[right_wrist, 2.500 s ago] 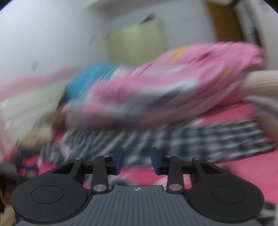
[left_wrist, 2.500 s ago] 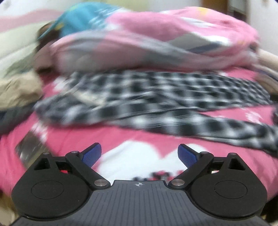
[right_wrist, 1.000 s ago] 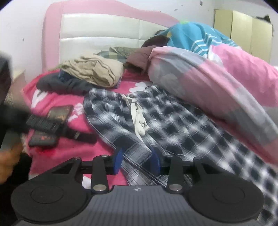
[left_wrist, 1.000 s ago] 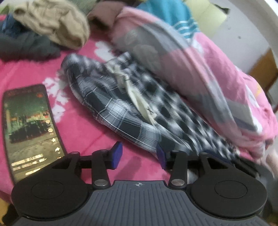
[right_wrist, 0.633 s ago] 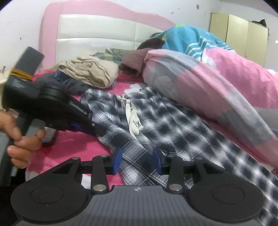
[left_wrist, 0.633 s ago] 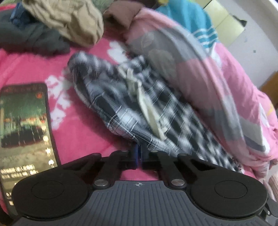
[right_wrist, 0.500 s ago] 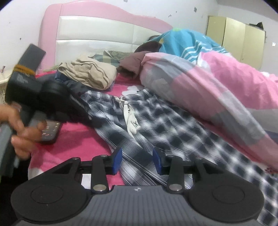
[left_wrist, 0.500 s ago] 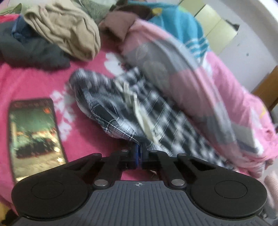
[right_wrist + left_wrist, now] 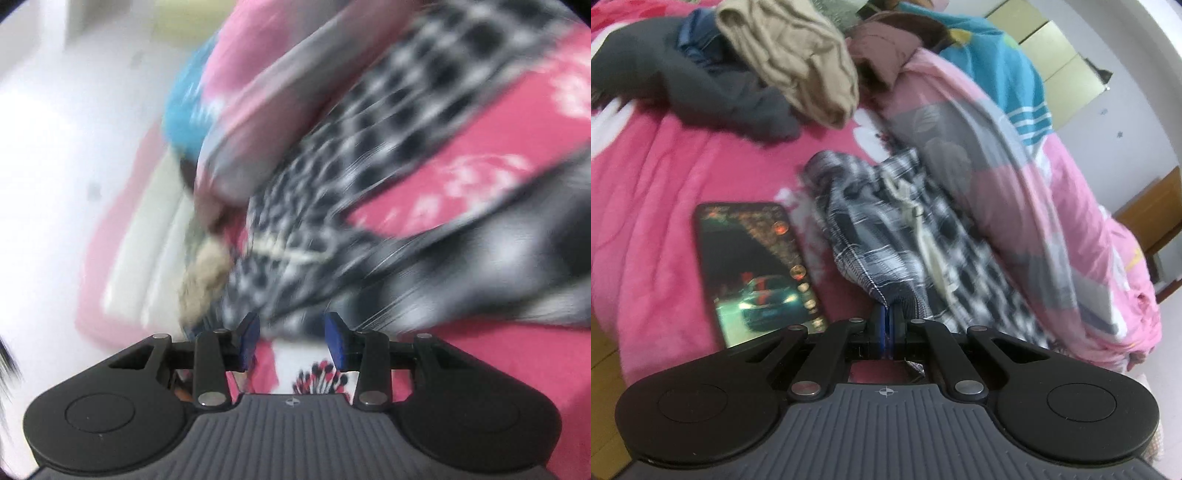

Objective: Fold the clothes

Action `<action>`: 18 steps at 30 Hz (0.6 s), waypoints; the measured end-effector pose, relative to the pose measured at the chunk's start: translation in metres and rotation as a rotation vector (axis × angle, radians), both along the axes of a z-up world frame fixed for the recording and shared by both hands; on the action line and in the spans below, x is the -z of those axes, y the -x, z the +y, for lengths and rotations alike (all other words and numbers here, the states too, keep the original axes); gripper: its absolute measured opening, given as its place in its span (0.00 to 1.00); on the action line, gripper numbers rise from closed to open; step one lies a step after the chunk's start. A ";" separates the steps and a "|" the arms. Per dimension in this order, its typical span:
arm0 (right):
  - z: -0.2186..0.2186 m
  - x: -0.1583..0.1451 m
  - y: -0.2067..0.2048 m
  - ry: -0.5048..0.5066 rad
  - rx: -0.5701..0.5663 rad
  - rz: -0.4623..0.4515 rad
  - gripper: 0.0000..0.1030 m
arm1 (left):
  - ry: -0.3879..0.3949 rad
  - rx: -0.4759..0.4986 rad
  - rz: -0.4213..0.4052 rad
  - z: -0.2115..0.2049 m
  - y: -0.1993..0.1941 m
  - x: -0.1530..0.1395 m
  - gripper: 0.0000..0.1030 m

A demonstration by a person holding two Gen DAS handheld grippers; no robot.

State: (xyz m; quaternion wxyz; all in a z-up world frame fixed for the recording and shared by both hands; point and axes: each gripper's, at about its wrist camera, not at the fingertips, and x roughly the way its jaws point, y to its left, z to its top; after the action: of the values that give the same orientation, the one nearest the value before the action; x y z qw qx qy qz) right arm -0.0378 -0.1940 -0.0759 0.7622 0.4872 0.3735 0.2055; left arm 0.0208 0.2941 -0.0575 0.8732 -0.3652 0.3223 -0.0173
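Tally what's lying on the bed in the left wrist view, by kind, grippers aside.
Checked trousers: 1
Beige garment: 1
Dark grey garment: 1
Brown garment: 1
Phone: 1
Pink patchwork quilt: 1
Total: 6

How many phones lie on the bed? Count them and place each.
1. The phone lies screen up on the pink bedspread, just left of the plaid trousers. Others may be hidden under clothes.

Phone (image 9: 757, 266) flat on bed (image 9: 646, 192), just left of trousers (image 9: 879, 236); duvet (image 9: 1015, 184) right of trousers; clothes heap (image 9: 783, 62) behind.
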 end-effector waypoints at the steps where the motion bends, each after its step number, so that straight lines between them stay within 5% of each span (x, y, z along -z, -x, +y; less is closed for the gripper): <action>1: -0.006 -0.002 0.001 0.014 0.037 -0.005 0.41 | 0.004 0.001 0.008 0.001 0.001 0.002 0.00; 8: -0.019 -0.054 -0.004 0.606 0.101 -0.163 0.41 | -0.054 0.007 0.019 -0.004 0.003 0.000 0.00; 11: -0.062 -0.067 0.017 0.634 0.247 -0.132 0.40 | -0.140 0.010 0.000 -0.010 0.009 -0.008 0.02; 15: -0.127 -0.073 0.058 0.645 0.479 -0.029 0.41 | -0.339 -0.009 -0.072 -0.028 0.026 -0.027 0.17; 18: -0.160 -0.070 0.080 0.684 0.577 0.043 0.51 | -0.398 0.088 -0.140 -0.053 0.033 -0.040 0.21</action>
State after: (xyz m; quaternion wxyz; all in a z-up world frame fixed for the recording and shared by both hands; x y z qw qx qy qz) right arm -0.1176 -0.3536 -0.0058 0.8976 0.2957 0.2845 -0.1611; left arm -0.0126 0.2410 -0.0178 0.9467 -0.1693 0.2735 -0.0166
